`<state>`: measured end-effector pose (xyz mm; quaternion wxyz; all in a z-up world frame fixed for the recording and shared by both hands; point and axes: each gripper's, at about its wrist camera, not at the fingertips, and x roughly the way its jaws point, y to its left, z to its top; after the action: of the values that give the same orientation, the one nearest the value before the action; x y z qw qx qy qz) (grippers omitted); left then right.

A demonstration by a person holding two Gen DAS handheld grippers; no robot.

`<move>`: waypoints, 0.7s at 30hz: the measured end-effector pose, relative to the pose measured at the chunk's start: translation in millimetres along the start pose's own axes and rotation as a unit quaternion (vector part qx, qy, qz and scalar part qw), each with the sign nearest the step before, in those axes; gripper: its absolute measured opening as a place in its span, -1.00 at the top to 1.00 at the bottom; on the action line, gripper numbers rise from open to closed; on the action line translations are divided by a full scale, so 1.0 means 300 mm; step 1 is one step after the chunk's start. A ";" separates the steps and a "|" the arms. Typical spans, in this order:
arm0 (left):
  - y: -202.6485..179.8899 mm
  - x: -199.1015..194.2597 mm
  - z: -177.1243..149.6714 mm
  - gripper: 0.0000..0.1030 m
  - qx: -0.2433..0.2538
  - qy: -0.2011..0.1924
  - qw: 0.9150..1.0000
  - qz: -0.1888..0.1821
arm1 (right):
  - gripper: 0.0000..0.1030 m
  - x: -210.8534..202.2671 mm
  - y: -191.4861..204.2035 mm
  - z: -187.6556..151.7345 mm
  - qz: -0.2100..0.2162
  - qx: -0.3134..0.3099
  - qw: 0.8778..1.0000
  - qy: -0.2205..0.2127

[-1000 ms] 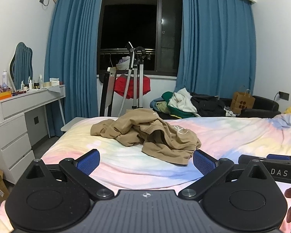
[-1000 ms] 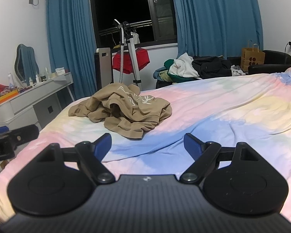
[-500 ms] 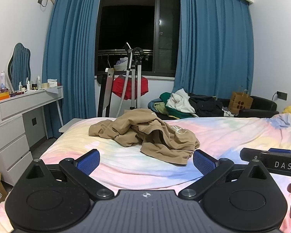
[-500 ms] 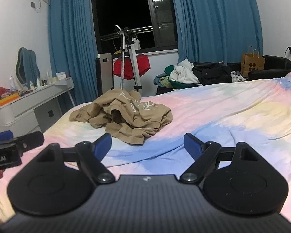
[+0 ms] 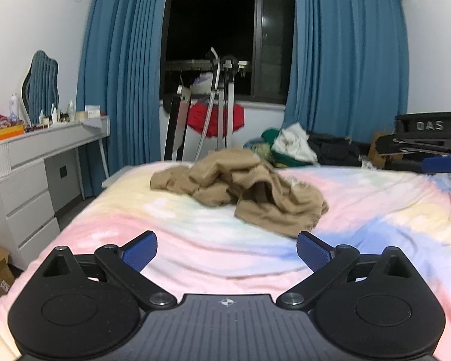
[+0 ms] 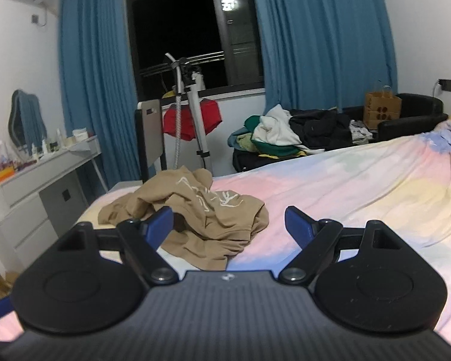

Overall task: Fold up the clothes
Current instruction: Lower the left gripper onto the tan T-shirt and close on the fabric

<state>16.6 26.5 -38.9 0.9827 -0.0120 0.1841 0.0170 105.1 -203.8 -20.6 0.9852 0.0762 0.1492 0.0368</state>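
- Wide bed (image 5: 375, 210) under a pastel tie-dye sheet, filling the lower half of both views; blue curtains (image 5: 120, 75) and a dark window behind.
- Off the bed, on a black sofa: a separate heap of clothes (image 6: 285, 138), well apart from the work.
- Lying crumpled near the bed's far-left corner: tan sweatshirt (image 5: 243, 189), white print facing up in the right wrist view. Long axis roughly across the bed, left to right, one thin end trailing left; collar and hem impossible to tell apart in the bunching.
- Left gripper (image 5: 227, 248) spread wide, empty, hovering over bare sheet short of the garment.
- Right gripper (image 6: 228, 222) likewise spread wide, empty, its left pad overlapping the sweatshirt in view; contact not confirmed.
- Likely risks: pinching several layers at once and lifting a knot instead of an edge; catching the sheet with the fabric; dragging the pile off the nearby bed edge.
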 end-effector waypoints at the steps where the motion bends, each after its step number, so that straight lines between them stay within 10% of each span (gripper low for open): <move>1: -0.003 0.024 -0.005 -0.93 0.000 0.007 1.000 -0.001 | -0.61 0.003 -0.009 -0.017 -0.002 -0.001 1.000 0.003; 21: -0.315 0.995 0.101 -0.43 0.165 -0.021 0.982 0.086 | -0.61 0.126 -0.270 -0.127 0.001 0.069 0.997 0.026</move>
<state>309.3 -58.5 -117.3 0.9697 0.1670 0.1636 0.0710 133.7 -274.7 -80.6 0.9734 0.1428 0.1765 0.0296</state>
